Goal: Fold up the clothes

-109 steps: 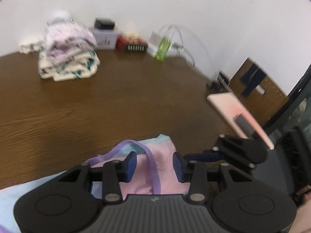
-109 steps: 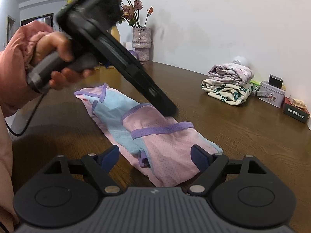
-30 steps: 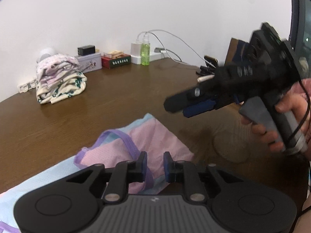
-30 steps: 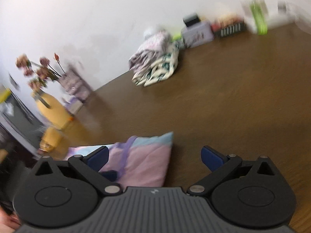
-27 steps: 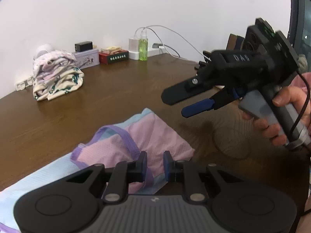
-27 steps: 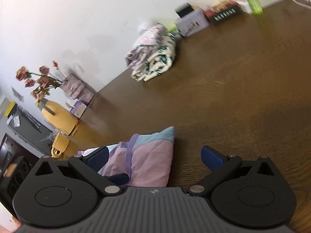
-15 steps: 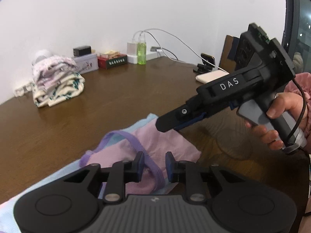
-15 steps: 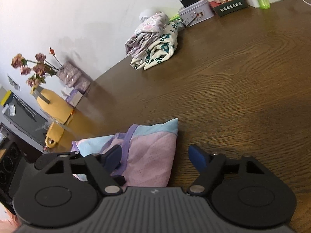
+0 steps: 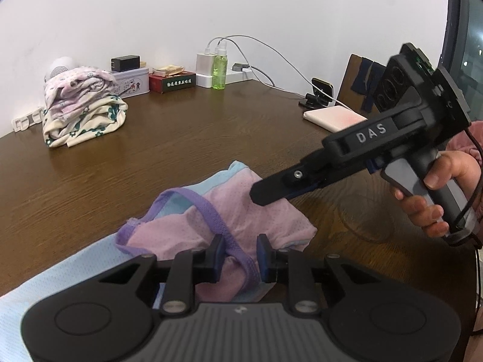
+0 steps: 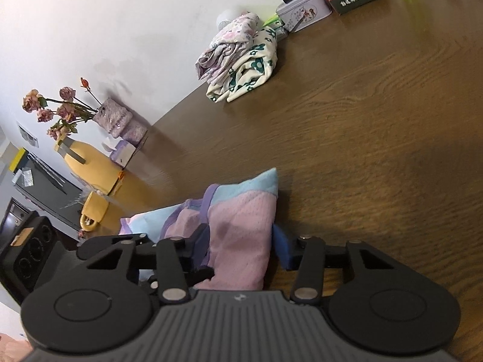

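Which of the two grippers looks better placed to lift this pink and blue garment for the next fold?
Probably the left gripper: it is already pinched on the purple trim of the pink and blue mesh garment. The right gripper straddles the garment's end; its jaws have just been closing and do not yet clearly press it.

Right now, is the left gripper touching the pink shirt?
Touching. In the left wrist view the left gripper has its jaws pinched on the pink shirt, squeezing the purple trim between them.
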Tool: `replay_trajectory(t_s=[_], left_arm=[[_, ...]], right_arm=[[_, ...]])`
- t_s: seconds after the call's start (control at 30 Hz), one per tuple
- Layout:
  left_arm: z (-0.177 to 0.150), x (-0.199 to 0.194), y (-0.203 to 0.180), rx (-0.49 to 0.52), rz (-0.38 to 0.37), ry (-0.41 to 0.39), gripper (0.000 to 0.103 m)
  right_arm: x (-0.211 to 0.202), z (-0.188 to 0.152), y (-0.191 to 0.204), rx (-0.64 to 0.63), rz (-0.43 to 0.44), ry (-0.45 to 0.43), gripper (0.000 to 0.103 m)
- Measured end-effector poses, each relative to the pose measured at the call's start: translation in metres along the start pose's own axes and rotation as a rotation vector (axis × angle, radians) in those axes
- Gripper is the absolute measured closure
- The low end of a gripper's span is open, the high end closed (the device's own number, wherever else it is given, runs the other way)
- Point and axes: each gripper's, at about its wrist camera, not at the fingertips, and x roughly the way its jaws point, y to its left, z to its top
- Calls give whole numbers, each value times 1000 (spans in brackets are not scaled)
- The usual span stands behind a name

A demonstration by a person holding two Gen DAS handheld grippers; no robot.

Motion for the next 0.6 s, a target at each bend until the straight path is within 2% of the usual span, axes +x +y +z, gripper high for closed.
replay_trajectory(t_s=[0.1, 0.23, 0.33, 0.4, 0.5, 0.6], left_arm=[[0, 0, 1, -5, -3, -1, 82], [0, 0, 2, -11, -9, -2, 82], [1, 1, 2, -12, -10, -3, 82], [0, 1, 2, -11, -8, -4, 82], [1, 1, 1, -14, -6, -3, 82], [5, 0, -1, -28, -3, -8, 80]], right_arm=[[-1, -3, -1, 16, 4, -2, 61], [1, -4, -7, 63, 5, -5, 78], [3, -6, -10, 93, 8, -8, 83], [4, -7, -9, 93, 0, -7, 91], [3, -7, -4, 77, -12, -12, 96], [-2, -1, 7, 45, -31, -23, 96]])
